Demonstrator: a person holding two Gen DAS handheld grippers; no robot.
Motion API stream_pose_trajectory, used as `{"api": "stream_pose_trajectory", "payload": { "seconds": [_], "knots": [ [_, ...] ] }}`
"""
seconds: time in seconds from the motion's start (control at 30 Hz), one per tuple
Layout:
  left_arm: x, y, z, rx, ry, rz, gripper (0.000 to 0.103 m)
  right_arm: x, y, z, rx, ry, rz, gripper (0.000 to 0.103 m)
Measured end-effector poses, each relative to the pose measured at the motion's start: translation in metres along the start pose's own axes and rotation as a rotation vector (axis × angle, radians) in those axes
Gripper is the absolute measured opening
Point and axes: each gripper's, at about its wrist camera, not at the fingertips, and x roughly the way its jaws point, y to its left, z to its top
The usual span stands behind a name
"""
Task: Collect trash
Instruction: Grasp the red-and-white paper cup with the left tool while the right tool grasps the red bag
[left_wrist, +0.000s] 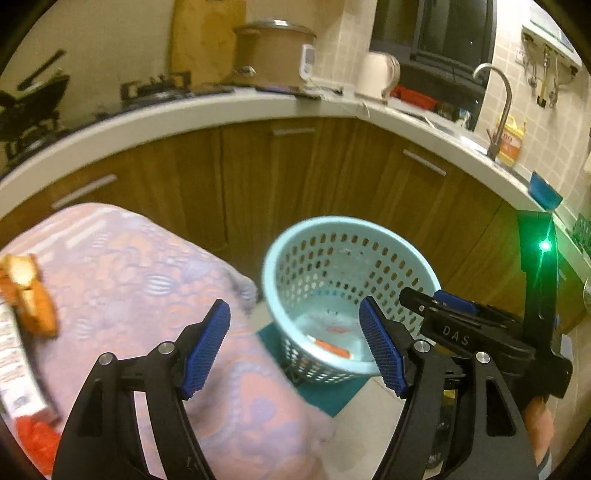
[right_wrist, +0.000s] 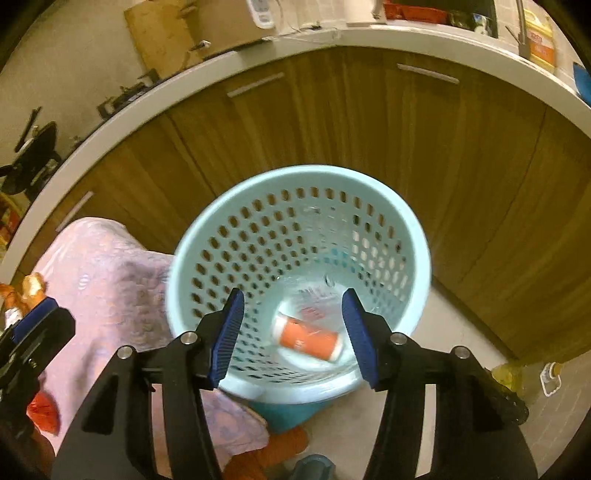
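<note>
**Both grippers empty above the basket**

The brown wooden cabinets (right_wrist: 332, 122) fill the background, curving under a pale countertop (left_wrist: 184, 118). To my left a surface draped in a pink and lilac patterned cloth (left_wrist: 140, 280) stands just beside the light blue perforated basket (right_wrist: 207, 258), which sits on the floor in front of the cabinets, on something teal.

My right gripper (right_wrist: 293, 332) hangs over the basket's mouth and looks down into it. Its blue-padded fingers are spread, with nothing between them. Far below that gap, on the bottom of the basket, lies an orange and white wrapper or tube (right_wrist: 308, 338), on its side among clear plastic. It is blurred, so I cannot read it.

My left gripper (left_wrist: 295, 347) is beside the basket, between it and the cloth, its fingers also spread apart and gripping nothing. Its right pad overlaps the basket's near rim in view.

On the cloth's far left edge lie orange peel pieces (left_wrist: 29, 291), a long white printed packet (left_wrist: 18, 369) and a red scrap (left_wrist: 37, 439).
</note>
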Motion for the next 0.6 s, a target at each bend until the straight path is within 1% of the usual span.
{"api": "stream_pose_trajectory", "payload": {
  "seconds": [0.13, 0.3, 0.4, 0.47, 0.6],
  "knots": [
    [-0.038, 0.021, -0.006, -0.035, -0.064, 0.047, 0.071, -0.024, 0.04, -0.002, -0.091, -0.059, 0.077, 0.052],
    [-0.088, 0.061, -0.016, -0.111, -0.134, 0.143, 0.071, -0.05, 0.098, -0.012, -0.213, -0.101, 0.193, 0.052],
    [-0.12, 0.093, -0.024, -0.171, -0.172, 0.215, 0.071, -0.063, 0.134, -0.025, -0.299, -0.111, 0.269, 0.052],
    [-0.136, 0.114, -0.031, -0.219, -0.188, 0.247, 0.071, -0.069, 0.157, -0.033, -0.35, -0.111, 0.318, 0.052],
    [-0.165, 0.158, -0.045, -0.304, -0.212, 0.328, 0.071, -0.078, 0.2, -0.057, -0.441, -0.105, 0.385, 0.052]
  ]
}}
